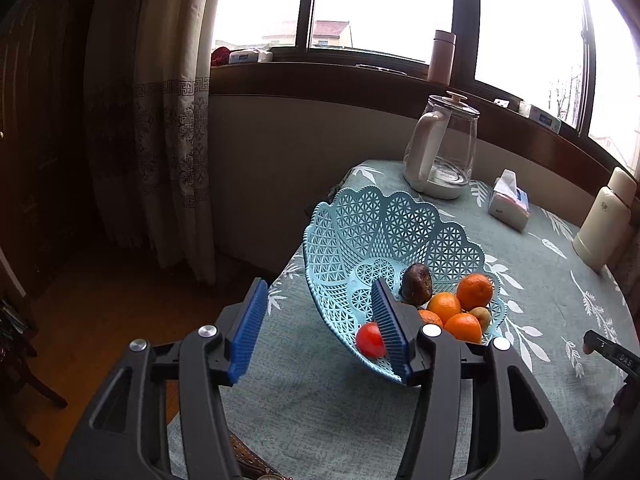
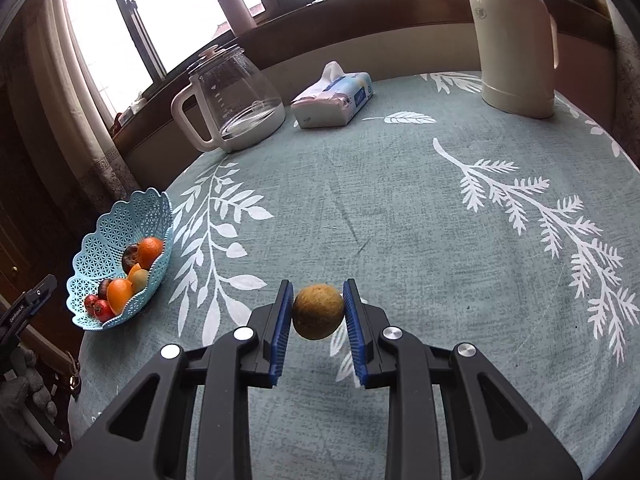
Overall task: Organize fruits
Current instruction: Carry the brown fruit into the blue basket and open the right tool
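Brown kiwi (image 2: 318, 312) clamped in right gripper (image 2: 317, 320) jaws; left gripper (image 1: 320, 326) jaws spread beside blue basket (image 1: 360, 216)

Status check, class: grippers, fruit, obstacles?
Right gripper shut on kiwi. Left gripper open by blue basket. Tablecloth path to basket clear.

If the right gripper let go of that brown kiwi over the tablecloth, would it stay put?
Probably not: the kiwi is rounded, so it would likely roll. The ribbed pads of the right gripper seem to hold it. The flat tablecloth offers no lip.
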